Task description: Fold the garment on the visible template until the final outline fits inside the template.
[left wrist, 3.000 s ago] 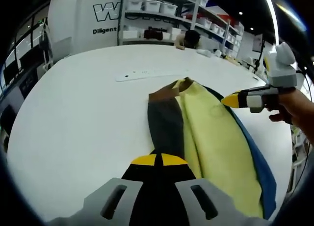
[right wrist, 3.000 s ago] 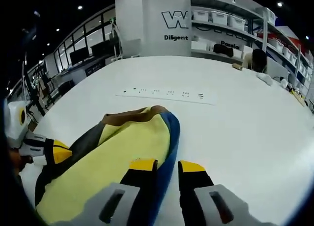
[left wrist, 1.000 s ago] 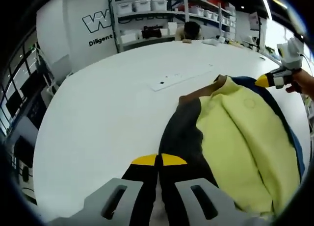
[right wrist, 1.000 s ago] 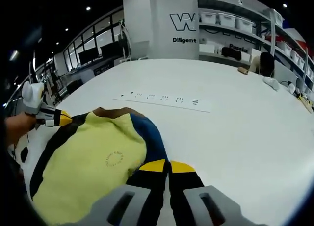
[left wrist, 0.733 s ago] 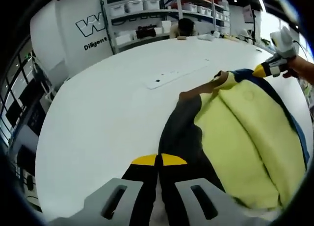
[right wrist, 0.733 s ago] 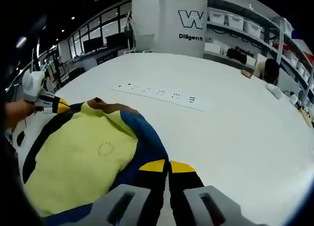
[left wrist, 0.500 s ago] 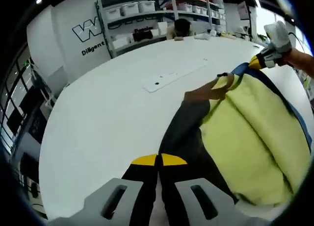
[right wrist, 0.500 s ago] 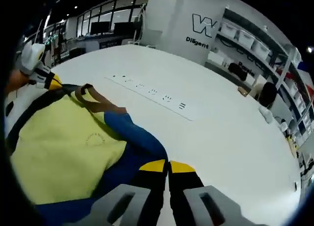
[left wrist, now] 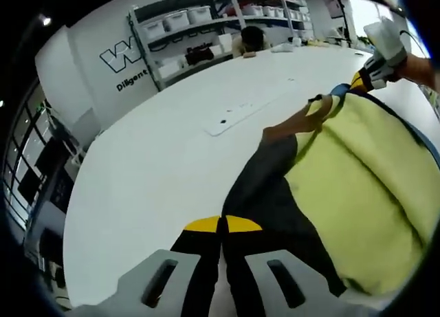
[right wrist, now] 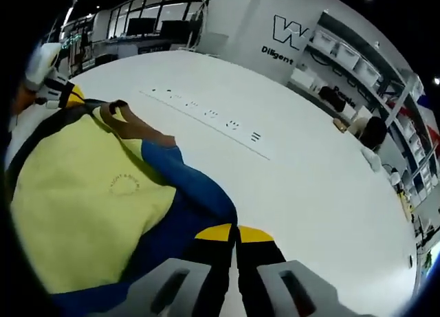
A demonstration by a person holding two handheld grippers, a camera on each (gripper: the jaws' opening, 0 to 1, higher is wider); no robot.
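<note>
On the white worktop [right wrist: 330, 186] lies one garment [right wrist: 89, 207], yellow with black and blue sleeves and a brown collar, spread wide between two grippers. Left gripper [left wrist: 221, 224] pinches the black sleeve; right gripper [right wrist: 235, 232] pinches the blue one, jaws pressed together. One marked strip [right wrist: 206, 117] lies beyond, nearer the far edge. Folding looks barely begun; I cannot make out any template outline.

Soft matt cloth garment [left wrist: 357, 186] lies on a smooth white table [left wrist: 158, 172].
</note>
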